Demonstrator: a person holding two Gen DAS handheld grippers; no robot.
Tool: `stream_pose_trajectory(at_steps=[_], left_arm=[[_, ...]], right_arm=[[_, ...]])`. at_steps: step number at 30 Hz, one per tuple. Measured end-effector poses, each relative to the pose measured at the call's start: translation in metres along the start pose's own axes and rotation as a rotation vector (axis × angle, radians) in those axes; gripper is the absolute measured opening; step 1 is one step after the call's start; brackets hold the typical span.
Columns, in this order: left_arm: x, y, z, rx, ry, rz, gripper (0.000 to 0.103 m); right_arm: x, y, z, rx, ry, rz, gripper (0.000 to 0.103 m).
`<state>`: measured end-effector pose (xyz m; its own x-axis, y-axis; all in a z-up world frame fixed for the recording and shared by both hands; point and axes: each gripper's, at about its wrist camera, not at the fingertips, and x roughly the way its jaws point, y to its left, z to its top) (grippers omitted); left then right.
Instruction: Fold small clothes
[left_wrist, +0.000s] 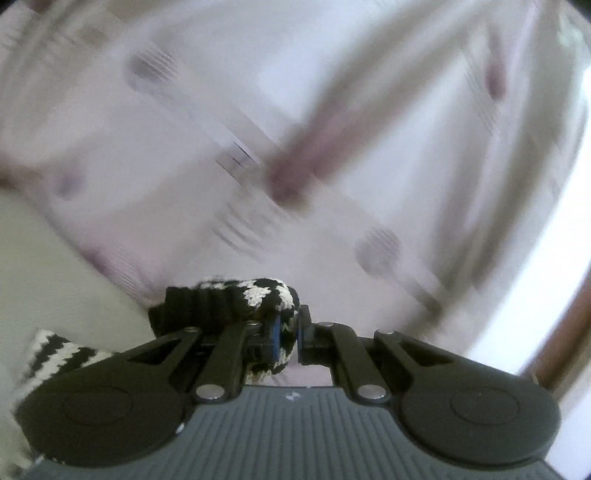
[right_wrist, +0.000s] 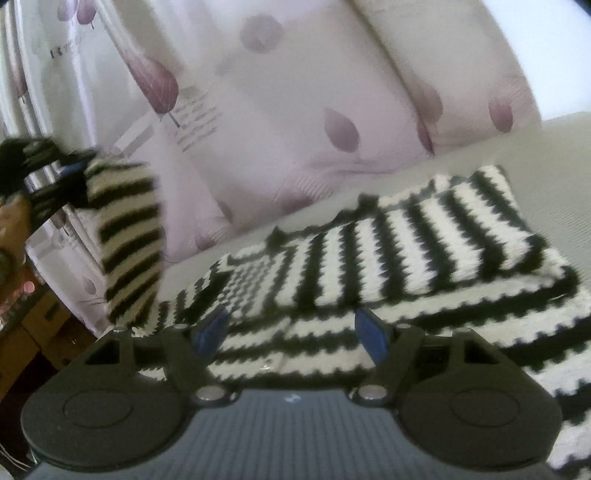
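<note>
Left wrist view: my left gripper (left_wrist: 287, 338) pinches a fold of the black-and-white zigzag-striped knitted garment (left_wrist: 258, 295), background blurred. Right wrist view: my right gripper (right_wrist: 291, 332) hangs wide and empty above the garment (right_wrist: 424, 251) on the pale bed surface (right_wrist: 554, 147); its sleeve end (right_wrist: 129, 240) is lifted at left.

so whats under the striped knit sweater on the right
The black-and-white striped knit sweater lies folded on a pale, off-white surface, bare beyond its far edge. A leaf-print curtain hangs behind. Whatever lies directly beneath the layers is covered by the knit.
</note>
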<state>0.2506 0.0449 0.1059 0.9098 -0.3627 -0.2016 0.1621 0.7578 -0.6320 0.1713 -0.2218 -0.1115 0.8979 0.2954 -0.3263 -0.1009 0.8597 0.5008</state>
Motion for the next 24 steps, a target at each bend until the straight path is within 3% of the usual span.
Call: stream_pose_trajectory(at_steps=[5, 12, 14, 16, 17, 19, 24], left_arm=[[0.067, -0.052, -0.08, 0.108, 0.163, -0.079, 0.008], [0.117, -0.063, -0.189, 0.308, 0.418, -0.203, 0.01], [0.114, -0.057, -0.202, 0.325, 0.423, -0.24, 0.028], [0.105, -0.05, -0.201, 0.304, 0.389, -0.255, 0.086], [0.096, -0.045, -0.196, 0.282, 0.349, -0.245, 0.098], [0.074, -0.035, -0.184, 0.251, 0.254, -0.23, 0.103], [0.048, 0.015, -0.155, 0.268, 0.209, -0.114, 0.103]], right_arm=[[-0.019, -0.021, 0.007, 0.004, -0.031, -0.026, 0.075], [-0.041, -0.064, 0.008, 0.104, -0.061, -0.045, 0.075], [-0.045, -0.075, 0.008, 0.14, -0.066, -0.04, 0.075], [-0.048, -0.083, 0.01, 0.164, -0.079, -0.034, 0.075], [-0.05, -0.084, 0.011, 0.17, -0.086, -0.033, 0.075], [-0.052, -0.086, 0.02, 0.167, -0.1, -0.027, 0.075], [-0.05, -0.081, 0.058, 0.093, -0.122, -0.033, 0.077]])
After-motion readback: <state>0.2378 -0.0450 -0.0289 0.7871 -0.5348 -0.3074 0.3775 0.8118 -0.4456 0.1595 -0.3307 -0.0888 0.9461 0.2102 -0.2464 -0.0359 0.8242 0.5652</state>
